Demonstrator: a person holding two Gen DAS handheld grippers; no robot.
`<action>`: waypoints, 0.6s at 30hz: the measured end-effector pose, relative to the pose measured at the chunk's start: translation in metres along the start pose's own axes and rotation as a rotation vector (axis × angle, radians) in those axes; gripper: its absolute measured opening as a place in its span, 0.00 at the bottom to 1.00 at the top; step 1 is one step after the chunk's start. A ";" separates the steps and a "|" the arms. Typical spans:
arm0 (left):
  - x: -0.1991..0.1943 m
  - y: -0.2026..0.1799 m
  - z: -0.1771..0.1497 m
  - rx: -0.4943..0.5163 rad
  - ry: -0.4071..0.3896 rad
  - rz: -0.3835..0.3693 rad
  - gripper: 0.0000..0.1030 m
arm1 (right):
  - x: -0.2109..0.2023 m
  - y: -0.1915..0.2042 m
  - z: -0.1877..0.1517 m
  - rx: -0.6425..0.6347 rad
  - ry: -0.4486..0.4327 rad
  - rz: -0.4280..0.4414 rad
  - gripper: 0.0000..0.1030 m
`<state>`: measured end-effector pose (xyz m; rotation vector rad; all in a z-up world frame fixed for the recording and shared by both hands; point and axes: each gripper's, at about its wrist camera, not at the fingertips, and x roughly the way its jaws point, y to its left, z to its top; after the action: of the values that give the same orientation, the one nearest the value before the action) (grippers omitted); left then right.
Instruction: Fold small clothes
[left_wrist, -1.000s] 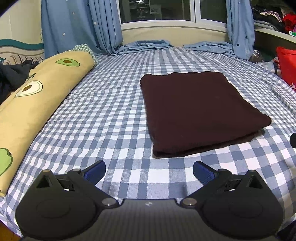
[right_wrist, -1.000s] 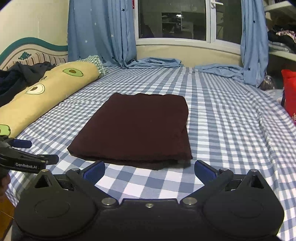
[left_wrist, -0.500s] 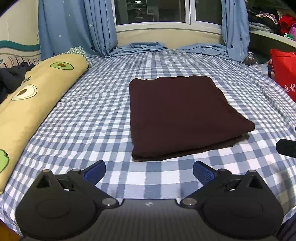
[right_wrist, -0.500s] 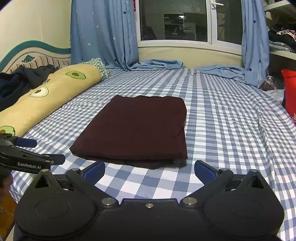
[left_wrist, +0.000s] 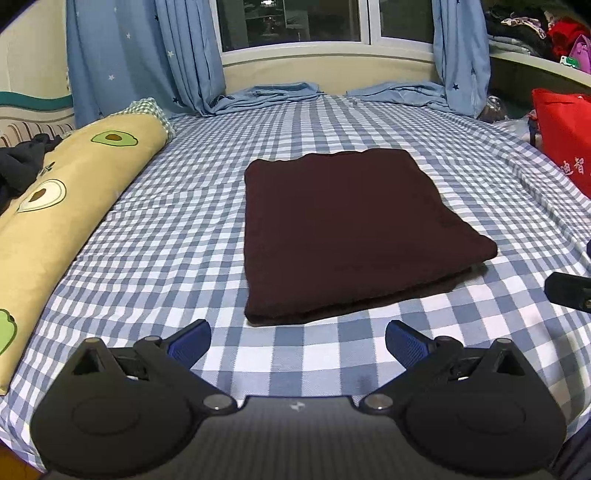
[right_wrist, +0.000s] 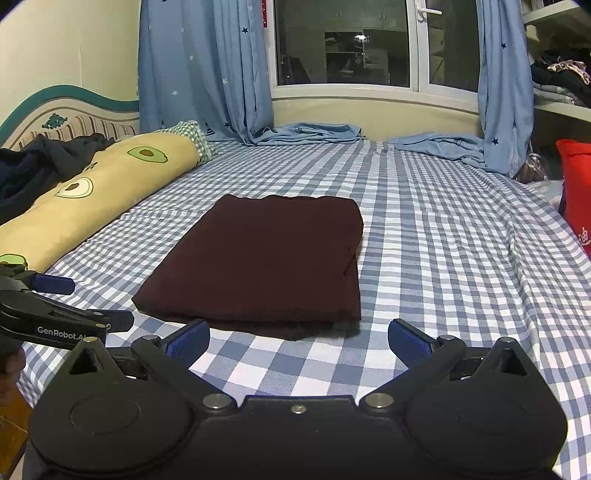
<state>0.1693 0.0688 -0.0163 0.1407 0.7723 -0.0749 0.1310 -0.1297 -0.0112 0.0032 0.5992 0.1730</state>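
A dark maroon garment (left_wrist: 343, 229) lies folded into a flat rectangle in the middle of the blue-and-white checked bed (left_wrist: 166, 229); it also shows in the right wrist view (right_wrist: 266, 258). My left gripper (left_wrist: 297, 341) is open and empty, just short of the garment's near edge. My right gripper (right_wrist: 299, 338) is open and empty, also just short of that edge. The left gripper shows from the side at the left of the right wrist view (right_wrist: 66, 306). A dark part of the right gripper (left_wrist: 569, 291) shows at the right edge of the left wrist view.
A long yellow avocado-print pillow (left_wrist: 62, 218) lies along the bed's left side, with dark clothes (right_wrist: 40, 166) heaped behind it. Blue curtains (right_wrist: 207, 70) hang at the window and pool on the bed's far end. A red bag (left_wrist: 565, 136) stands at the right.
Both grippers have drawn back and risen a little from the folded garment, staying open. The garment has not moved.
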 end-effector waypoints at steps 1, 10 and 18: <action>0.000 -0.001 0.000 -0.001 0.002 -0.002 0.99 | 0.001 -0.001 0.000 0.000 0.001 -0.004 0.99; -0.001 -0.007 0.001 0.013 -0.009 0.000 0.99 | 0.002 -0.005 -0.001 0.010 -0.002 -0.017 0.99; -0.002 -0.003 0.002 -0.017 -0.006 -0.014 0.99 | 0.003 -0.002 -0.002 0.005 0.002 -0.006 0.99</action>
<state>0.1688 0.0652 -0.0143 0.1190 0.7677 -0.0816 0.1331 -0.1313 -0.0145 0.0060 0.6012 0.1656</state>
